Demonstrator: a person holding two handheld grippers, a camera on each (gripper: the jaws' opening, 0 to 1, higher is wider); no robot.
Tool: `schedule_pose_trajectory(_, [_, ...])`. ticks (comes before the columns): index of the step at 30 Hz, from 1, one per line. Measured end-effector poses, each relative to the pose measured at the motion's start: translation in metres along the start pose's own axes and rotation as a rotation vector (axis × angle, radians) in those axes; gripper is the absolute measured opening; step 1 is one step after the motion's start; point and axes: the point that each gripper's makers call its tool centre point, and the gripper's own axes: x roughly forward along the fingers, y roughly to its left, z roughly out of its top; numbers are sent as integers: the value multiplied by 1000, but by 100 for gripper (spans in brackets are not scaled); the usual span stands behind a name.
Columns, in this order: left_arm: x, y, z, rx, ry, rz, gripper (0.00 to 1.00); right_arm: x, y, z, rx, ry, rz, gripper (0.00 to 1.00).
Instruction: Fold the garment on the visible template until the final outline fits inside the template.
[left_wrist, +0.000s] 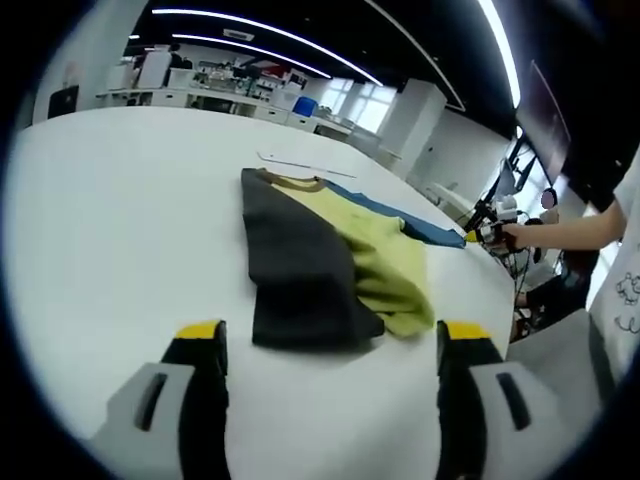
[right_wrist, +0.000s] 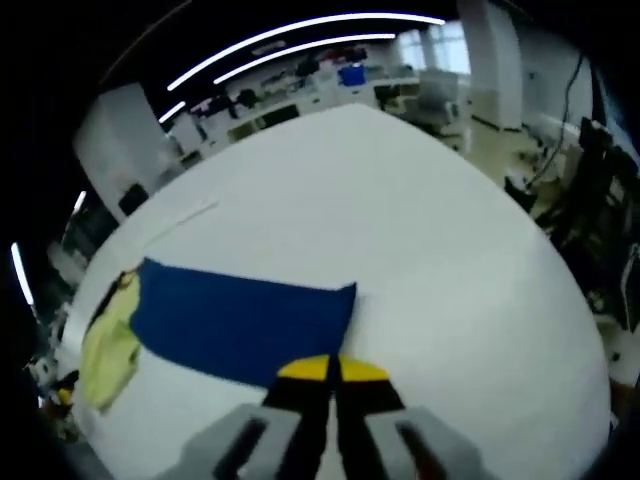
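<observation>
The garment lies on the white table, partly folded, with a dark grey panel over a yellow-green one and a blue part stretching away to the right. My left gripper stands open just short of the grey panel's near edge, holding nothing. My right gripper, held by a person's hand, sits at the blue part's far corner. In the right gripper view its jaws are shut on the near edge of the blue fabric, and yellow-green cloth shows at the far left.
A thin pale line lies on the table beyond the garment's collar, also seen as a line in the right gripper view. Desks and shelves stand past the far edge. The table edge drops off at right.
</observation>
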Motion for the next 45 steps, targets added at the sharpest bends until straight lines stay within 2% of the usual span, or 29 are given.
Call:
schedule_pose_trajectory(4, [-1, 1, 0, -1, -3, 3, 83, -3, 11, -6, -31, 8, -20, 0])
schedule_pose_trajectory(9, [-3, 2, 1, -1, -8, 5, 83, -4, 10, -2, -40, -11, -4, 2])
schedule_pose_trajectory(11, [-4, 2, 1, 0, -9, 7, 83, -3, 13, 3, -62, -32, 27, 16])
schedule_pose_trajectory(15, [-5, 2, 1, 2, -9, 8, 83, -9, 26, 15, -118, -94, 90, 35])
schedule_pose_trajectory(19, [-5, 4, 1, 1, -13, 13, 83, -16, 42, 25, -182, -155, 138, 65])
schedule_pose_trajectory(25, [-7, 4, 1, -1, -15, 12, 82, -18, 68, 30, -233, -178, 210, 83])
schedule_pose_trajectory(28, [-8, 4, 1, -6, -14, 13, 81, -17, 73, 28, -267, -157, 220, 89])
schedule_pose_trajectory(30, [-8, 6, -2, -47, -4, 25, 79, -20, 83, 27, -280, -164, 222, 99])
schedule_pose_trajectory(39, [-4, 18, -3, -152, -18, 79, 69, -30, 118, 30, -346, -191, 292, 99])
schedule_pose_trajectory(45, [0, 26, -7, -217, -15, 101, 57, -43, 148, 27, -410, -195, 366, 99])
